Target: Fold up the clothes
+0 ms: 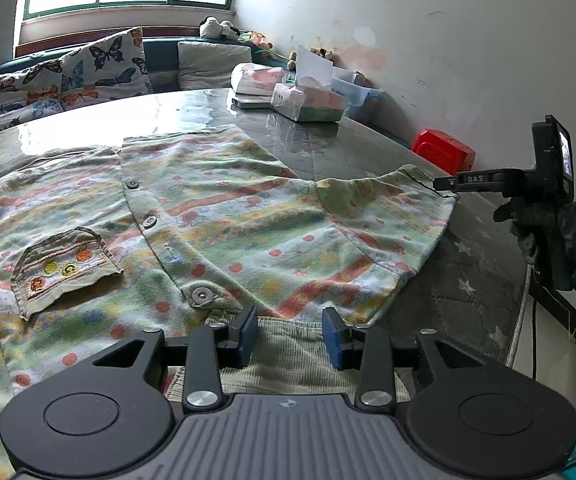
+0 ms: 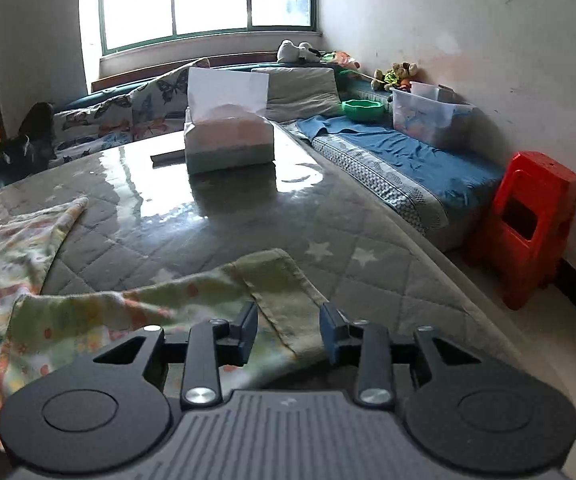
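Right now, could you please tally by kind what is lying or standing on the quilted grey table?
Pastel striped, dotted children's button-up shirt: 1
Soft tissue packs with pink and green print: 2
Flat white box under the farther pack: 1
Total: 4

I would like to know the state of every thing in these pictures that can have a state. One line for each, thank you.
Shirt: spread flat on the table, buttoned, sleeve stretched out to the side.
Sleeve: lying on the table, cuff between open jaws.
Left gripper: open, over the ribbed collar.
Right gripper: open, over the sleeve cuff.
Tissue box: open, a tissue standing up.
Red stool: upright on the floor.
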